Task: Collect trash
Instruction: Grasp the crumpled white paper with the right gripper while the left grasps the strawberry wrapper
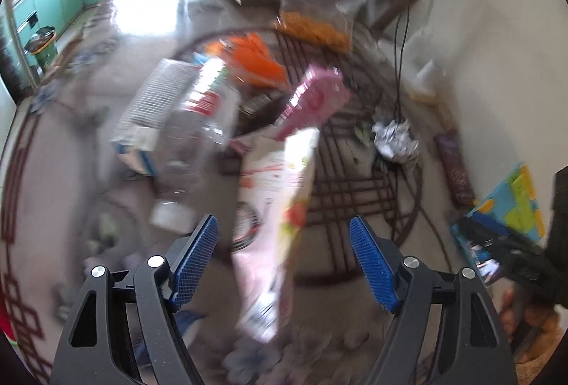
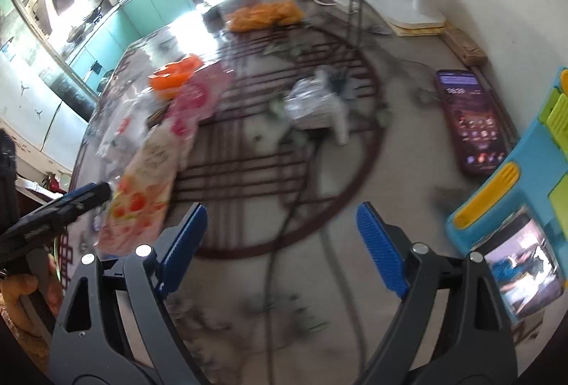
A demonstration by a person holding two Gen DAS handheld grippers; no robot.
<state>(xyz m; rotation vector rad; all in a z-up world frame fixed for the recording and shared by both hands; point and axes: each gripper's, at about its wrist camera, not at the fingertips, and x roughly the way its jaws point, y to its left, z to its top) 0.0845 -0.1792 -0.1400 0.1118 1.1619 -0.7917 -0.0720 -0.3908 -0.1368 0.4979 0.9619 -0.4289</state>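
- The left gripper (image 1: 284, 225) has black plastic arms and blue ribbed pads; its jaws stand spread, and nothing is pressed by either pad.
- A long, flat pink-and-white wrapper (image 1: 280, 207), glossy with red fruit printed on it, shows in the gap between those pads without touching them (whether it lies on the table or hangs above it, the blur hides).
- In the right wrist view the same wrapper (image 2: 142, 197) sits far to the left, next to the tip of the left gripper.
- The right gripper (image 2: 282, 214), of the same black and blue make, is also spread wide, with only bare tabletop and a dark cable (image 2: 284, 236) between its pads.
- Beyond the left gripper lies a heap of trash: a crumpled clear plastic bottle (image 1: 198, 122) with a red label, a ribbed clear box (image 1: 149, 108), an orange plastic piece (image 1: 255, 58) and a pink packet (image 1: 316, 97).
- A crumpled silver foil wad (image 2: 316, 104) lies near the table's middle, well ahead of the right gripper and apart from the heap.
- A clear bag holding orange snacks (image 2: 264, 14) stands at the far side.
- The table (image 2: 408, 150) is pale and glossy, with a dark red circle and lattice lines printed on it.
- A phone (image 2: 468, 122) with a lit screen lies to the right, near a blue toy tray (image 2: 525, 172) with yellow and green pieces.
- Behind, a kitchen with mint-green cabinets (image 2: 152, 1) is washed in bright light.
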